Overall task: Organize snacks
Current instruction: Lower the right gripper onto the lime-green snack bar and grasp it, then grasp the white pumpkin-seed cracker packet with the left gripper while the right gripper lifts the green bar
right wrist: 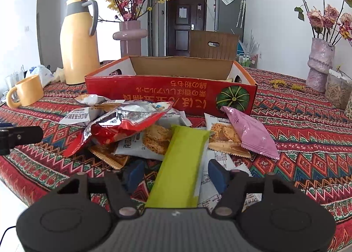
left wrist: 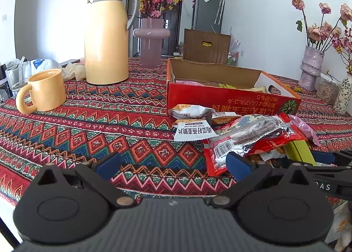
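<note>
Snacks (right wrist: 140,128) heaped before red box (right wrist: 171,95), right gripper (right wrist: 176,175) fingers straddling green packet (right wrist: 180,164), contact unclear; left gripper (left wrist: 173,164) fingers apart, empty

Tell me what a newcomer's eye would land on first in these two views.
First, the heap of snack packets on the bright zigzag tablecloth, just in front of the open red cardboard box. A long green packet lies between the right gripper's blue pads, which do not visibly press it. Behind on the left stand a tall yellow thermos jug and a matching mug, with flower vases further back.
</note>
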